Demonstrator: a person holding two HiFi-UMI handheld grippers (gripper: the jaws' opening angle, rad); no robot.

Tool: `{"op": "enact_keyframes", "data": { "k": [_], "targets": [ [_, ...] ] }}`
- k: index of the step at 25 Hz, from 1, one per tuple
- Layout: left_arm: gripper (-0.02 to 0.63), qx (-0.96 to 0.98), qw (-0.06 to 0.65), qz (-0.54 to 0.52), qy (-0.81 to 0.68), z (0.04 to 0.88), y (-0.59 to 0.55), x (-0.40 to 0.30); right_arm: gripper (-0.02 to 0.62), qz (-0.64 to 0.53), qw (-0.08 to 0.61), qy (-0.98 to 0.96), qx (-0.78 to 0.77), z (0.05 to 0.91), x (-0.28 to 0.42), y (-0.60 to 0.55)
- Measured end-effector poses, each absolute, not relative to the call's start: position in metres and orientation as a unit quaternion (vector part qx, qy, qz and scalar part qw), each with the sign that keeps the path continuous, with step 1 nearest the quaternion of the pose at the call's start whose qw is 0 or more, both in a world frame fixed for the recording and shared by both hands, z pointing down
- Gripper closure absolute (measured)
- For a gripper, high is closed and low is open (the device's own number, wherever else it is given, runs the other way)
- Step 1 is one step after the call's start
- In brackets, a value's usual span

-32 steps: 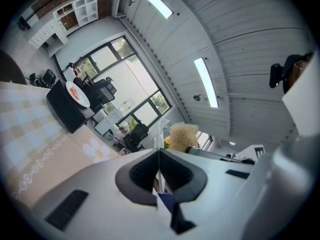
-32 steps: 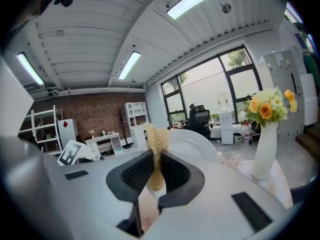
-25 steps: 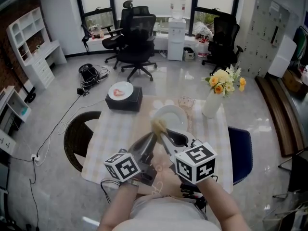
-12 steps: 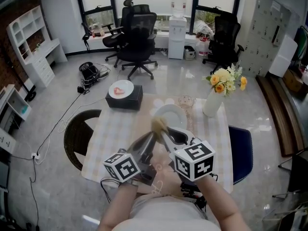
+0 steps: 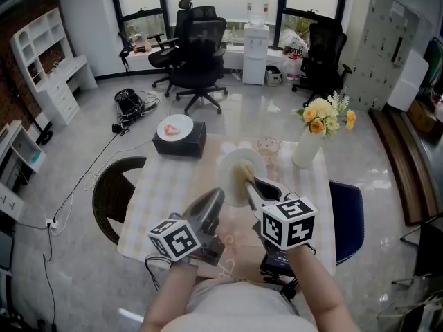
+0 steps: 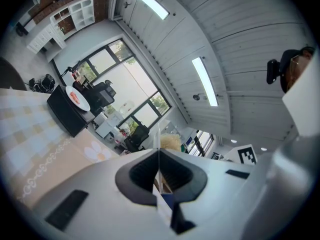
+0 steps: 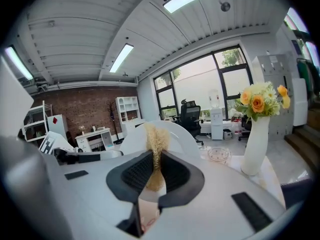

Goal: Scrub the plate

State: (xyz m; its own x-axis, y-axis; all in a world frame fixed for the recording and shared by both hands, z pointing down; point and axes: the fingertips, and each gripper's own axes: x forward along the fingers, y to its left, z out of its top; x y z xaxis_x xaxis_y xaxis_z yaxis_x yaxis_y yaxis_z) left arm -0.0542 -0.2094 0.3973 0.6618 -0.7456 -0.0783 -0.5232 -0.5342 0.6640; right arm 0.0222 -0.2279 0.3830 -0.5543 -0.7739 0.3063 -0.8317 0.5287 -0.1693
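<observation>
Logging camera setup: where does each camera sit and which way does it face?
Head view: on the person's head, steeply down at the plate above the table; forearms, left gripper and right gripper show.
Left gripper view: on the left gripper, along its jaws, shut on the plate's edge.
Right gripper view: on the right gripper, along its jaws, shut on the scrubber.
Shared: all three show plate and scrubber.

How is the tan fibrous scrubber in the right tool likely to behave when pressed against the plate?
Probably soft and springy: the scrubber looks frayed and is squeezed narrow where the right tool clamps it. Likely light, being a thin tuft. It may bend against the plate, which the left tool grips by its rim.
</observation>
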Motion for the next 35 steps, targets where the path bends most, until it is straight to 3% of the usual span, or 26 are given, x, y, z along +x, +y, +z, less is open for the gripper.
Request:
{"op": "enact_keyframes", "data": {
  "k": [19,31,35],
  "targets": [
    [0.591,0.851,0.318,-0.177,-0.379,0.403,-0.212,-0.059,0.543,0.168,0.088,-0.822,0.537,0.399,0.095,-0.244],
    [0.591,0.843,0.321,-0.176,-0.394,0.401,-0.218,-0.059,0.543,0.213,0.019,-0.876,0.433,0.367,0.035,-0.198],
    [0.591,0.846,0.312,-0.171,-0.397,0.398,-0.218,-0.056,0.543,0.228,0.030,-0.883,0.408,0.376,0.014,-0.188]
  ]
}}
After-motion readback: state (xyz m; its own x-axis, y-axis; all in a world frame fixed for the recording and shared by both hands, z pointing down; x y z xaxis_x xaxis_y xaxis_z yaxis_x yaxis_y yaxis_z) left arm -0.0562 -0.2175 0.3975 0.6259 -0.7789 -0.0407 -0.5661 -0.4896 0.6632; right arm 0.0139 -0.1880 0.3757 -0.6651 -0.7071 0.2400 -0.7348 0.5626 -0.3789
